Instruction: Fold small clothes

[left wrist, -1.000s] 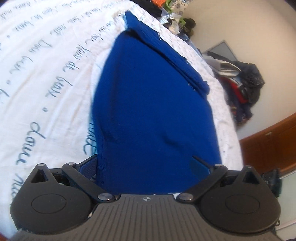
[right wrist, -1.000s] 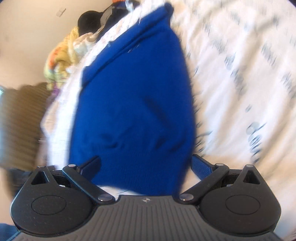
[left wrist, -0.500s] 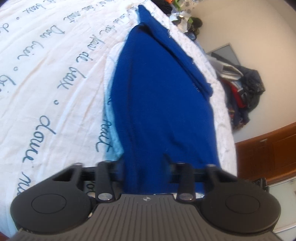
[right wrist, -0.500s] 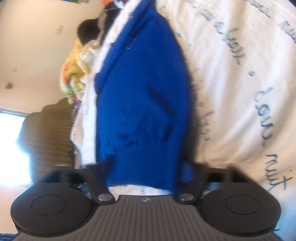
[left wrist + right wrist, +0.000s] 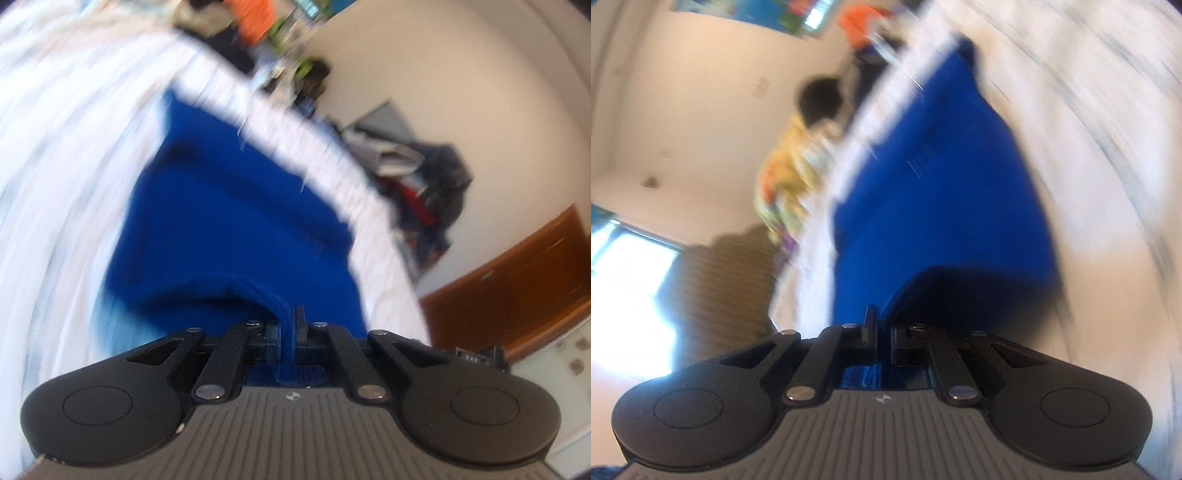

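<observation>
A royal-blue knitted garment [image 5: 236, 229] lies on a white bedsheet [image 5: 55, 184] with dark script lettering. My left gripper [image 5: 287, 325] is shut on the near hem of the blue garment, and that pinched edge is raised off the sheet in a fold. In the right wrist view the same blue garment [image 5: 942, 192] stretches away from me. My right gripper [image 5: 884, 328] is shut on the other near corner of the hem, also lifted. Both views are smeared by motion.
Past the bed's far edge lie a pile of dark and red clothes [image 5: 424, 188] against the wall and a wooden cabinet [image 5: 517, 280]. In the right wrist view there are a yellow and orange heap [image 5: 786, 173], a brown striped chair [image 5: 716, 291] and a bright window [image 5: 624, 277].
Both grippers went from wide open around the hem to shut on it. The pinched hem has lifted off the sheet and both views have swung up and forward.
</observation>
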The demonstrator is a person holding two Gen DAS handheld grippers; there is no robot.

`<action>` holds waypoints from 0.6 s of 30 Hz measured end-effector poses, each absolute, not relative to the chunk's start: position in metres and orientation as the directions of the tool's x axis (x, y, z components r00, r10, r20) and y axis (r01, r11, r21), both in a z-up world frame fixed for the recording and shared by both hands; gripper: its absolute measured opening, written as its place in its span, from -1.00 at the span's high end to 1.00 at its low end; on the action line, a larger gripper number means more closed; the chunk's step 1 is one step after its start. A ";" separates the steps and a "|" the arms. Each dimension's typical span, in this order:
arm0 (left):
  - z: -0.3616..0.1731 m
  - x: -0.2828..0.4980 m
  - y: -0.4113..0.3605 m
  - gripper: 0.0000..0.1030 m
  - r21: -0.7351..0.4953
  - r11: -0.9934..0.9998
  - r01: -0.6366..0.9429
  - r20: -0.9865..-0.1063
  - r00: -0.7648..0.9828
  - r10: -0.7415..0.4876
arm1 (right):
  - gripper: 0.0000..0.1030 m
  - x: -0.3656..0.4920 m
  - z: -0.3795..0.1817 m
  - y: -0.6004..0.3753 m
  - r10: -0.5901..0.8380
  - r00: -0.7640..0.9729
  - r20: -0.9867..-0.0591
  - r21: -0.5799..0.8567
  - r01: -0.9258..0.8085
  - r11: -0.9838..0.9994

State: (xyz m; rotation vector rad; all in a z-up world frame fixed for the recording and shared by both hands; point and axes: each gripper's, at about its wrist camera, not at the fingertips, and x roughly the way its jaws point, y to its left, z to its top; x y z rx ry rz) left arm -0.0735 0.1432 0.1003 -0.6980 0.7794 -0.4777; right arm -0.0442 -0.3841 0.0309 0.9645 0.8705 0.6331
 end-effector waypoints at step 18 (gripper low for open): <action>0.097 0.185 0.124 -0.92 -0.451 0.892 -0.040 -0.499 0.840 -0.215 | -0.51 0.255 0.016 -0.383 0.567 0.679 -0.467 0.806 0.063 0.589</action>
